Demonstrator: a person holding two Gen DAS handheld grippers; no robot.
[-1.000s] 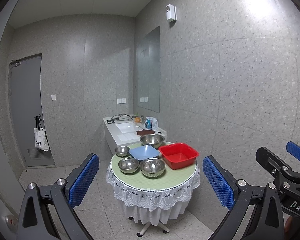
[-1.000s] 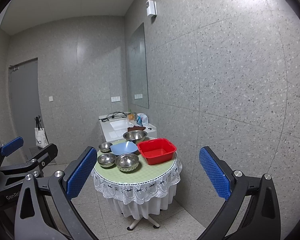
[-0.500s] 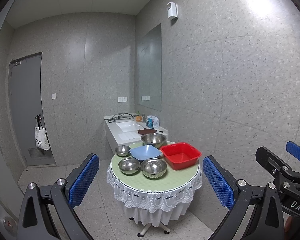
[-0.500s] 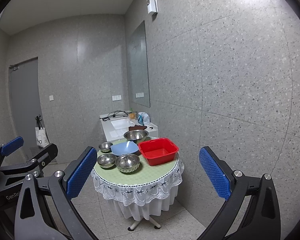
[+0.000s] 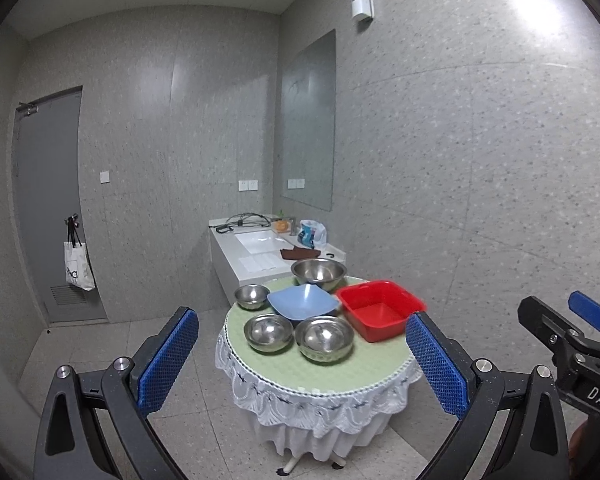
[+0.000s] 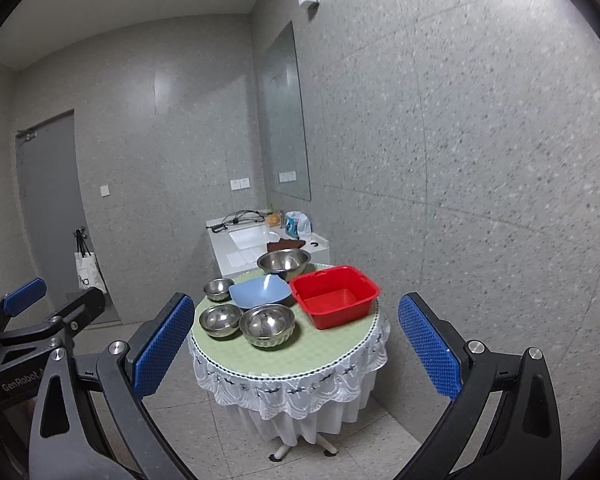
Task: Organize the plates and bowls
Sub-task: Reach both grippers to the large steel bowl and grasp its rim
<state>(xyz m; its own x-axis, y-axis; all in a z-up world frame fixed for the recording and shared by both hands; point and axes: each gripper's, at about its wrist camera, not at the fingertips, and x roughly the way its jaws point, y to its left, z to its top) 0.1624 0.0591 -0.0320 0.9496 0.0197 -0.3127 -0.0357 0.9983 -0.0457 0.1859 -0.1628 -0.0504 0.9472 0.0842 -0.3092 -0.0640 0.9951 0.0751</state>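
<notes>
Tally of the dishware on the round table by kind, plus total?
Round stainless steel bowls: 4 (large at the back, small at back left, two mid-sized in front)
Square light blue plastic bowl: 1
Rectangular red plastic basin: 1
Total: 6

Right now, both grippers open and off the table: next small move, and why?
Probably carry both forward toward the round table. The left gripper and right gripper are open, empty and short of it; no steel bowl, blue bowl or red tub is within grasp.
</notes>
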